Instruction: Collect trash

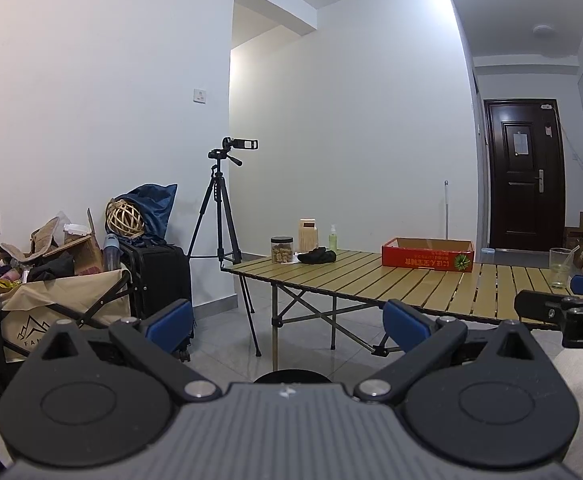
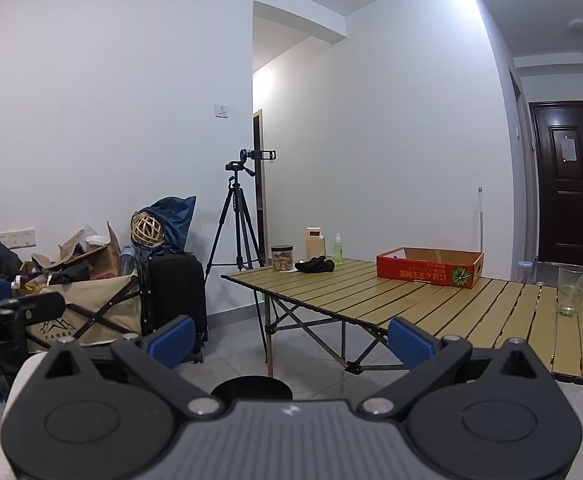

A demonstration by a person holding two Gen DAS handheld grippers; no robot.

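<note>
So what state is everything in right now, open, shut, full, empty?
Left claw: open, nothing between its blue pads.
Right claw: open, empty.
Red cardboard box: open-topped, contents hidden.
Clear drinking glass: upright, nearly empty, straw inside.
Black-lidded clear jar: closed, part full.
Dark wooden door: shut.
Slatted folding table: unfolded.

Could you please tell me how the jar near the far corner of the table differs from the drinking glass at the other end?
The jar wears a dark lid, while the glass is open with a straw leaning in it. The jar holds brownish pieces nearly to the top; the glass is nearly empty, with only a little at the bottom. The jar is squat, the glass taller and tapered. Both are see-through and stand upright on the slatted table.
</note>
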